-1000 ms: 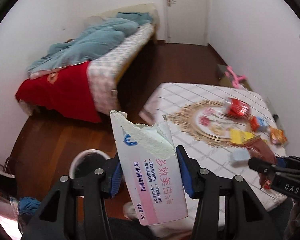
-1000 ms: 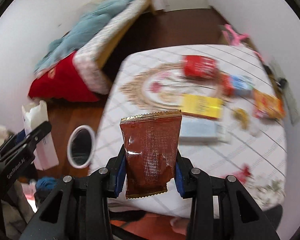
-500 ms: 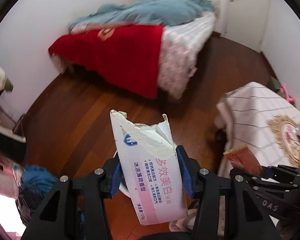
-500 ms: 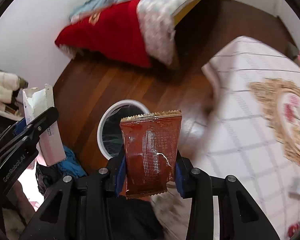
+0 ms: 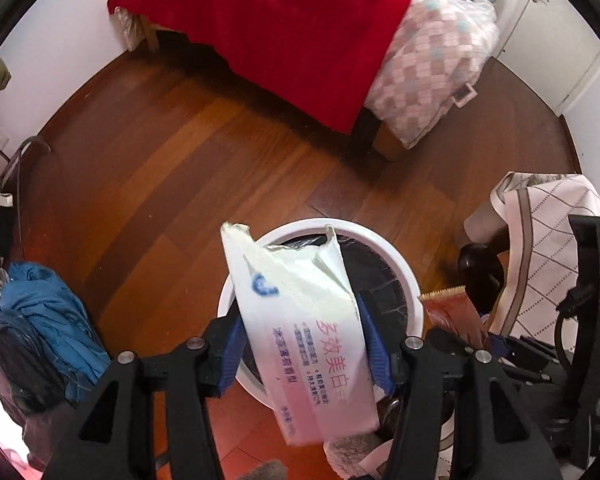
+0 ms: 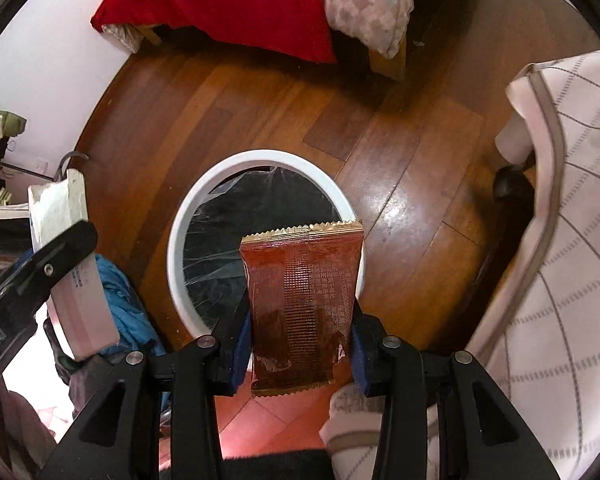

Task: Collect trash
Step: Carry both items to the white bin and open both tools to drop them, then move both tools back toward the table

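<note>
A torn white toothpaste box (image 5: 300, 320) with pink print stands between the pads of my left gripper (image 5: 300, 344), whose jaws are opening while the blue pads still touch the box's sides. It hangs right over the white-rimmed bin (image 5: 400, 264), which has a black liner. My right gripper (image 6: 300, 340) is shut on a flat brown snack wrapper (image 6: 304, 280) above the near right part of the bin's rim (image 6: 260, 158). The right wrist view has the box (image 6: 60, 216) at its left edge; the wrapper's top (image 5: 452, 312) peeks in at the left wrist view's right.
The bin stands on a dark wooden floor. A bed with a red blanket (image 5: 280, 20) lies beyond it. A table under a chequered cloth (image 6: 560, 200) hangs close on the right, with a dark foot (image 6: 512, 184) below. Blue clothing (image 5: 40, 320) is heaped on the left.
Both grippers swung away from the table and dropped toward the floor. The bin, small and off to the side before, now sits large beneath both held items.
</note>
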The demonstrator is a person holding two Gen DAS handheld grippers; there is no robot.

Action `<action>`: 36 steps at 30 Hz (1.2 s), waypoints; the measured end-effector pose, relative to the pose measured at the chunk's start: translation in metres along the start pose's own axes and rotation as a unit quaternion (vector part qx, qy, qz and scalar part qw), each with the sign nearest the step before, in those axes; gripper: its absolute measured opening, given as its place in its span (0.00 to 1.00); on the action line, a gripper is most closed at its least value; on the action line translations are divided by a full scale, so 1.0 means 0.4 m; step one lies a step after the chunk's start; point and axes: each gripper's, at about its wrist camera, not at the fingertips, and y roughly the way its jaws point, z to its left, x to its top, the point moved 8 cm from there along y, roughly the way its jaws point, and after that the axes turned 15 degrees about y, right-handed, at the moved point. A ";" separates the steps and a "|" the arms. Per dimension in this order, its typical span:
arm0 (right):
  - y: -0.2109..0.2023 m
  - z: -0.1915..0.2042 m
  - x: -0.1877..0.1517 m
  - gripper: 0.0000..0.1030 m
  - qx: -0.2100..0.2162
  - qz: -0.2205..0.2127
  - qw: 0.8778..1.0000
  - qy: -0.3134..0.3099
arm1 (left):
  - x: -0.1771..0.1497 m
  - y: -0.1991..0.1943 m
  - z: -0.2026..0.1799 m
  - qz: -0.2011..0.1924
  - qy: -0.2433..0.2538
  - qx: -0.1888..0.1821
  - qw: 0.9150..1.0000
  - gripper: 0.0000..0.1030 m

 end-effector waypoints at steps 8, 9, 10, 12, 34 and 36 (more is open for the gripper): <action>0.040 0.008 0.041 0.63 0.015 0.006 1.000 -0.007 | -0.029 0.017 0.046 0.019 -0.010 0.021 1.000 0.96; 0.038 0.009 0.042 0.71 0.020 0.005 1.000 -0.008 | -0.037 0.014 0.052 0.019 -0.016 0.027 0.999 0.99; 0.039 0.008 0.043 0.77 0.019 0.004 1.000 -0.010 | -0.042 0.012 0.058 0.019 -0.019 0.030 0.999 0.99; 0.037 0.005 0.041 0.85 0.012 0.003 1.000 -0.014 | -0.055 0.003 0.065 0.020 -0.022 0.041 0.999 0.99; -0.259 -0.020 -0.080 1.00 -0.026 -0.082 0.994 -0.068 | -0.127 -0.252 0.027 -0.027 -0.024 0.085 0.996 1.00; -0.303 -0.018 -0.095 1.00 -0.022 -0.095 0.993 -0.072 | -0.135 -0.288 0.016 -0.036 -0.024 0.086 0.995 1.00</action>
